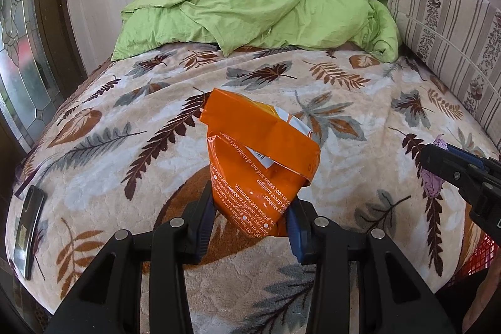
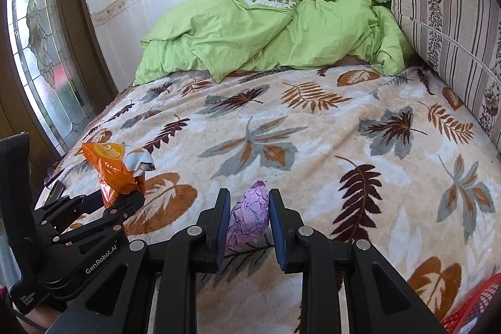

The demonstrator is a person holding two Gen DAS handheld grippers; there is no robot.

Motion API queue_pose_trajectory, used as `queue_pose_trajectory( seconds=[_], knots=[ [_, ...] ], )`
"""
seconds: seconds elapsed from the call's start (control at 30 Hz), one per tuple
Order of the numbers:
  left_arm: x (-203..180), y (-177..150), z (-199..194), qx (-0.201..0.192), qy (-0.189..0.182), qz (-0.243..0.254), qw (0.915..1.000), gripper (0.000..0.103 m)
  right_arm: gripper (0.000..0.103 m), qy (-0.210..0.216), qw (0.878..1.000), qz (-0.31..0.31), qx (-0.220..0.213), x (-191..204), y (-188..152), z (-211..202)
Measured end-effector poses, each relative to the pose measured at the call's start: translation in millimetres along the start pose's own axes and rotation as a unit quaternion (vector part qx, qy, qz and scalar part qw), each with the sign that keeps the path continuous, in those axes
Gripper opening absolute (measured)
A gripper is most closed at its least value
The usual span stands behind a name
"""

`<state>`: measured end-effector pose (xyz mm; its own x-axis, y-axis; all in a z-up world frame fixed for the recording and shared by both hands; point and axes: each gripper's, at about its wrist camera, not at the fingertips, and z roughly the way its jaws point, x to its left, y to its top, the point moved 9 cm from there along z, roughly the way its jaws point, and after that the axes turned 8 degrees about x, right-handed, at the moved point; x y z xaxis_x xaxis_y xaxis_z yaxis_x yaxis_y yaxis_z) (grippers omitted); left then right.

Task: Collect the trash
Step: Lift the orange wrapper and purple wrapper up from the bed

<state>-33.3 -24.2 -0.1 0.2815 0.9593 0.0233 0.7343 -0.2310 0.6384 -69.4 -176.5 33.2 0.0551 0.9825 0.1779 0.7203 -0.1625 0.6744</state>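
The left tongs (image 1: 250, 224) are closed down on the lower end of a crumpled orange packet (image 1: 260, 158), their blue pads pressing it from both sides, so the packet stands up out of them above the bed. Seen from the right wrist, that packet (image 2: 117, 168) juts up and away from the left tongs (image 2: 117, 201) at the picture's left edge, clear of the blanket (image 2: 313, 146). The right tongs (image 2: 249, 227) are nearly closed on a crumpled purple wrapper (image 2: 250, 216), which fills the narrow gap between the 2 pads and touches both. From the left wrist the right tongs (image 1: 438, 168) reach in from the right with the wrapper (image 1: 433, 177) showing at their tip. The 2 tongs sit near each other over the near part of the bed, the left one to the left. The blanket has a cream ground with brown, orange and grey leaves. At the far end lies a rumpled green quilt (image 1: 250, 11), and a striped cushion (image 1: 444, 30) stands along the right side. A dark phone (image 1: 28, 224) lies flat on the blanket near its left edge. A red mesh basket (image 2: 476, 305) shows at the lower right corner, beside the bed. A patterned glass door (image 2: 40, 46) stands to the left.
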Motion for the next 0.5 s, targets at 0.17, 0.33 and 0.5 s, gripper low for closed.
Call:
queue_pose_trajectory(
  seconds=[0.17, 0.33, 0.5],
  knots=[
    [-0.7, 0.0, -0.2, -0.001, -0.001, 0.000, 1.0000, 0.039, 0.026, -0.003, 1.000, -0.010, -0.005, 5.1, -0.1, -1.0],
    [-0.2, -0.4, -0.3, -0.001, -0.001, 0.000, 1.0000, 0.039, 0.026, -0.007, 1.000, -0.018, -0.011, 8.2, -1.1, -3.8],
    [-3.2, 1.1, -0.7, -0.003, -0.002, 0.001, 1.0000, 0.039, 0.026, -0.008, 1.000, -0.016, -0.011, 7.8, -1.5, -4.3]
  ],
)
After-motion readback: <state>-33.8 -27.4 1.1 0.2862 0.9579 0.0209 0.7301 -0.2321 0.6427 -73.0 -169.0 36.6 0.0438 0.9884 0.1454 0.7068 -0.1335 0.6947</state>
